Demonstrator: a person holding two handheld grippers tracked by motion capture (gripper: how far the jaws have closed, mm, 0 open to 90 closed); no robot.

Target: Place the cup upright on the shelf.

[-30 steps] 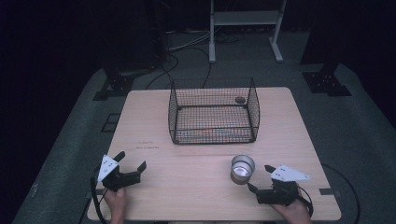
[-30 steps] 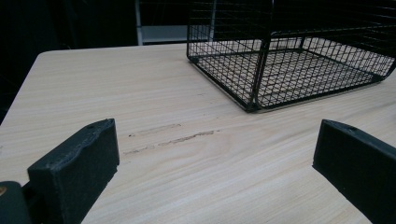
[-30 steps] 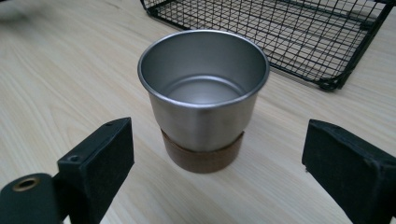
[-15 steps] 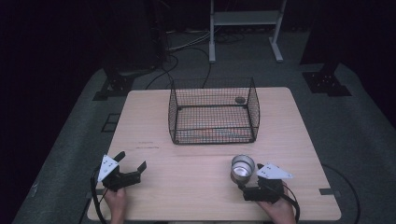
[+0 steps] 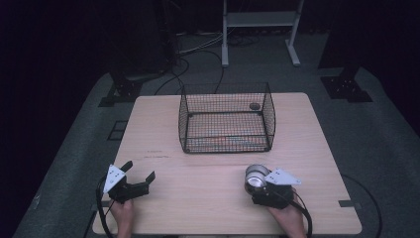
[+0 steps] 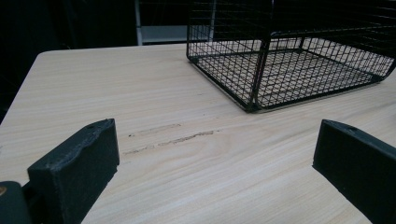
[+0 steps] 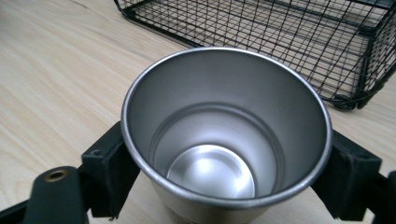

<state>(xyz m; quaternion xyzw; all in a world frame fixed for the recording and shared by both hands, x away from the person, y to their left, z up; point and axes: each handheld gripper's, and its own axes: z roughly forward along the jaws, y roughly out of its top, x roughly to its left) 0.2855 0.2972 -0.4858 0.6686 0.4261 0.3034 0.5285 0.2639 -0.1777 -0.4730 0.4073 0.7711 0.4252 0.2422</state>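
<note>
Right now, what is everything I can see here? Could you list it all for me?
Table: one, light wood, centre of the high view.
Wire basket: one, black, far middle of the table; a small dark thing by its far right wall, too small to identify.
Metal cup: one, silver, upright and empty, near right of the table, between the right gripper's jaws.
White frame: one, on the floor beyond the table.
Cables: several, dark, on the floor behind the table.
Left gripper: one, black, jaws wide apart, near left.
Right gripper: one, black, jaws either side of the cup.
Hands: two, near edge.
</note>
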